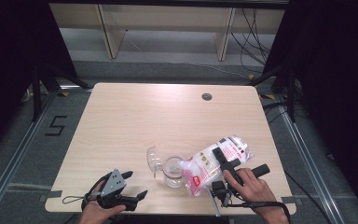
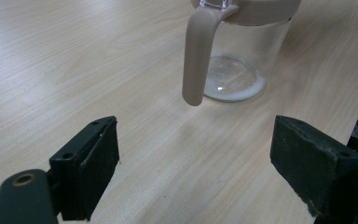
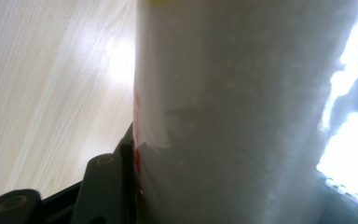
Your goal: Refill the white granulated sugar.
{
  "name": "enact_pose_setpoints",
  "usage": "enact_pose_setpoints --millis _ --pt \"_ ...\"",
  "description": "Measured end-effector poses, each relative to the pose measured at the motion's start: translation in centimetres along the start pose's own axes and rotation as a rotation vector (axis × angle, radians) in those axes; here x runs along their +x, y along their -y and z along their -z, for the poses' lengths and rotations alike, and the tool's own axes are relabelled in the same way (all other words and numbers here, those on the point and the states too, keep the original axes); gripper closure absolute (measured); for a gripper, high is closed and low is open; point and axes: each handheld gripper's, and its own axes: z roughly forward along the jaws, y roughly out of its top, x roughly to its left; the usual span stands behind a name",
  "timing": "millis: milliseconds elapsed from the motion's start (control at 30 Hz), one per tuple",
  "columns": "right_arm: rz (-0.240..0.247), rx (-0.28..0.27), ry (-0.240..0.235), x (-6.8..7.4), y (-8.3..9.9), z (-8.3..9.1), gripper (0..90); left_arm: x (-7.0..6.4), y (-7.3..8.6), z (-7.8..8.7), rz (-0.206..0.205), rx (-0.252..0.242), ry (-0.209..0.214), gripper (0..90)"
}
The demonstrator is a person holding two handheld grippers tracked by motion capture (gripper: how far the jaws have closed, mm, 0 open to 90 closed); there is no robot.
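dark curtains flank the pale wood surface [image 1: 135, 116], with a grey floor and cables beyond. near its front edge stands a clear glass jar [image 1: 173, 171], its hinged lid [image 1: 154, 158] tipped open to the left. the right gripper [image 1: 225, 161] holds its fingers clamped on a white powder bag [image 1: 214, 161], tilted with one corner at the jar's mouth. a thin white layer covers the jar's bottom, so pouring looks barely begun. the left gripper [image 1: 135, 186] rests nearby, fingers [image 2: 91, 163] wide and empty.

I see matt pale wood-grain counter [image 1: 135, 121]; clear glossy jar [image 2: 242, 60] with smooth matt beige plastic handle; shiny crinkled plastic bag [image 1: 214, 163]; tongs' pads [image 2: 314, 163] matt black, slightly rough.
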Motion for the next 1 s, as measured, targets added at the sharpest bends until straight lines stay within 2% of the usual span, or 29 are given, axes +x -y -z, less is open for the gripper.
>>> enact_pose_setpoints --millis 33,67,133,200,267,300,367,400,433,533,567,633,667,733,767,833,900,933,967,1000 --pt "0.015 0.006 0.004 -0.1 0.1 0.2 49.7 0.1 0.0 0.1 -0.016 0.014 -0.002 15.3" --pt "0.028 -0.009 0.006 -0.2 0.1 0.2 49.7 0.0 0.0 0.0 -0.003 0.007 0.002 15.3" --pt "0.025 -0.002 0.008 -0.2 0.1 0.5 49.7 -0.1 0.0 0.0 0.011 -0.005 0.007 15.3" --pt "0.016 0.01 0.004 -0.3 0.0 0.7 49.7 -0.1 0.0 0.0 0.005 0.001 0.007 15.3" --pt "-0.003 -0.005 0.015 -0.2 -0.2 0.6 49.8 0.0 0.0 0.0 0.002 -0.006 0.001 15.3" --pt "0.022 -0.016 0.016 -0.3 -0.4 0.6 49.8 0.0 0.0 0.0 0.002 -0.006 0.002 15.3" --pt "0.007 -0.021 0.007 -0.1 -0.7 0.6 49.8 0.0 0.0 0.0 0.007 -0.007 0.002 15.3" --pt "0.021 -0.033 0.007 -0.2 -0.9 0.5 49.8 0.0 0.0 0.0 0.007 -0.007 0.003 15.3" --pt "0.011 -0.033 0.007 -0.1 -1.0 0.5 49.8 0.0 0.0 0.0 0.001 -0.001 0.0 15.3" --pt "0.019 -0.044 -0.005 -0.2 -1.4 0.2 49.9 -0.1 0.0 0.0 0.003 0.0 0.008 15.3" --pt "0.034 -0.049 -0.002 -0.4 -1.5 0.0 49.9 -0.1 0.0 0.0 0.004 0.0 0.007 15.3" --pt "0.02 -0.049 0.004 -0.4 -1.6 -0.1 50.0 -0.1 0.0 0.0 0.004 0.0 0.007 15.3" --pt "0.042 -0.065 0.014 -0.7 -1.6 -0.3 50.0 0.0 0.0 0.0 0.003 -0.002 0.007 15.2" --pt "0.044 -0.059 0.013 -0.8 -1.6 -0.4 50.0 -0.1 0.0 0.0 0.005 -0.001 0.005 15.3" --pt "-0.006 -0.036 0.004 -0.5 -1.4 -0.3 50.0 -0.1 0.0 0.0 0.004 -0.001 0.007 15.3" --pt "0.034 -0.044 0.013 -0.8 -1.2 -0.5 50.0 -0.1 0.0 0.0 0.004 -0.001 0.008 15.3" --pt "-0.012 -0.022 0.005 -0.5 -0.9 -0.4 50.1 -0.1 0.0 0.0 0.004 -0.001 0.007 15.3" --pt "0.016 -0.021 0.007 -0.6 -0.7 -0.4 50.2 -0.1 0.0 0.0 0.004 -0.001 0.007 15.2" --pt "-0.019 -0.013 0.003 -0.4 -0.5 -0.4 50.2 0.0 0.0 0.0 0.001 -0.001 0.001 15.3" --pt "0.014 -0.01 0.006 -0.6 -0.4 -0.3 50.2 0.0 0.0 0.0 -0.001 0.0 0.0 15.3"
